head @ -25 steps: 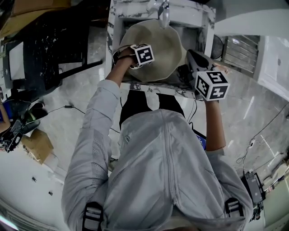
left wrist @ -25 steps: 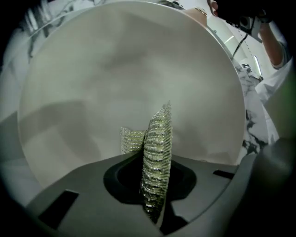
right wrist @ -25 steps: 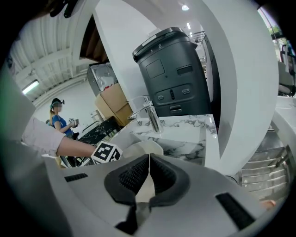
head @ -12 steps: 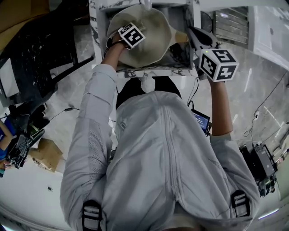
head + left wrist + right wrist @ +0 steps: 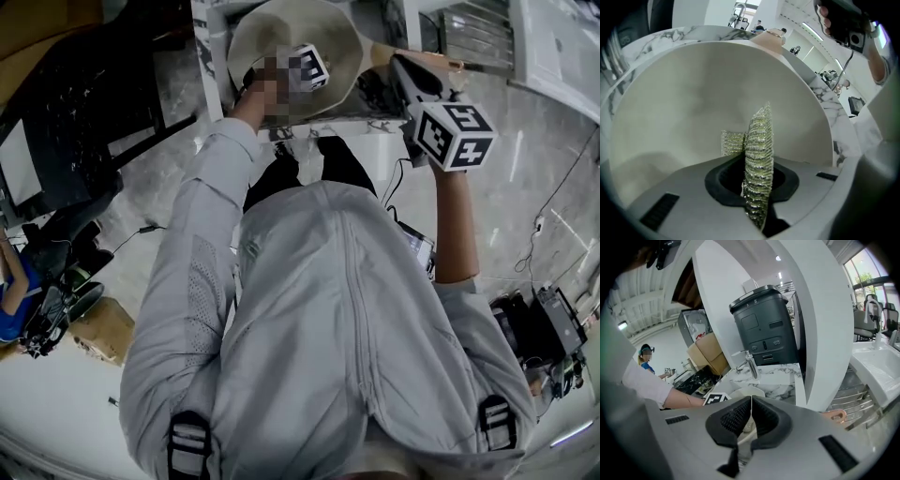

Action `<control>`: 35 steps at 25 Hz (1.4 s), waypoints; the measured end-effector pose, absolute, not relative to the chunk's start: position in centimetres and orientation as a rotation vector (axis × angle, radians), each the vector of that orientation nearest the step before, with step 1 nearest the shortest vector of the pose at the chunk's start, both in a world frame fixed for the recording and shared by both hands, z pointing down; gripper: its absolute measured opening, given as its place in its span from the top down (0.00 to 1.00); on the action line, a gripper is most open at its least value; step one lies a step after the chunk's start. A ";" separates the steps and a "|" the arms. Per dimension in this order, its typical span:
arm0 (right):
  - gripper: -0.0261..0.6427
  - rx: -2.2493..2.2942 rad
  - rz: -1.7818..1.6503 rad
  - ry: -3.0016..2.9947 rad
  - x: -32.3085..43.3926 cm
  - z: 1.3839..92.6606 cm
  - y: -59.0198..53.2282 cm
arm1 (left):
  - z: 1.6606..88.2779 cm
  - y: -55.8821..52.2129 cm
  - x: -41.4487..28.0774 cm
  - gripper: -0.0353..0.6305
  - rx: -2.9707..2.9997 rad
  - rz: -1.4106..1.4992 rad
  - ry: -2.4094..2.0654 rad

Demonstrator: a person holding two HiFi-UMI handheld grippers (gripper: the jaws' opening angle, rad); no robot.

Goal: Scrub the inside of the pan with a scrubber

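The cream pan (image 5: 291, 37) lies tilted in the sink, its pale inside (image 5: 693, 108) filling the left gripper view. My left gripper (image 5: 757, 176) is shut on a gold-green mesh scrubber (image 5: 758, 140), which stands up against the pan's inner wall. That gripper's marker cube (image 5: 314, 66) shows over the pan's lower middle. My right gripper (image 5: 401, 64) (image 5: 751, 401) is shut with nothing seen between its tips. It lies across the pan's tan handle (image 5: 439, 62), whose hooked end (image 5: 834, 416) pokes out at the right.
A marbled rim (image 5: 309, 127) frames the sink, with a tap (image 5: 751, 363) at its back. A black bin (image 5: 764, 326) stands behind, a ribbed draining rack (image 5: 473, 37) to the right and a dark table (image 5: 84, 84) to the left. A person in blue (image 5: 11, 291) is at the far left.
My left gripper has slid with the scrubber from the pan's left side toward its middle. The right gripper has stayed at the handle. The head view has shifted.
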State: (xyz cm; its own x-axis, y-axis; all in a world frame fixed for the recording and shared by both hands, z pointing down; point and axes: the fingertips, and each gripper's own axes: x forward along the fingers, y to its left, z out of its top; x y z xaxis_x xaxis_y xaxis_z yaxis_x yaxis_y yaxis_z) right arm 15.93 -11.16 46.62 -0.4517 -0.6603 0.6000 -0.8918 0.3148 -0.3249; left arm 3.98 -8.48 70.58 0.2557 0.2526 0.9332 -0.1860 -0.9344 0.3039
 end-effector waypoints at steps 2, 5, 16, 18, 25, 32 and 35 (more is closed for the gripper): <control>0.91 1.407 0.890 -2.223 15.9 46.1 -10.1 | 70.2 -6.7 4.9 0.84 2.187 1.654 0.151; 0.91 1.453 0.895 -2.203 16.1 45.5 -8.2 | 69.7 -4.0 5.1 0.84 2.133 1.559 0.293; 0.91 1.614 0.872 -2.149 16.9 42.7 -1.7 | 62.0 -0.1 3.3 0.85 1.996 1.187 0.666; 0.91 1.626 0.858 -2.149 16.6 42.1 -0.9 | 60.4 0.2 3.3 0.85 2.035 1.132 0.688; 0.91 1.667 0.749 -2.165 14.9 39.6 0.8 | 54.0 0.8 2.1 0.84 2.176 0.885 0.676; 0.91 1.689 0.630 -2.199 11.8 37.1 2.0 | 47.5 1.7 -0.5 0.84 2.569 0.699 0.393; 0.91 1.674 0.549 -2.236 9.6 35.5 1.5 | 45.4 2.0 -1.9 0.84 2.705 0.626 0.178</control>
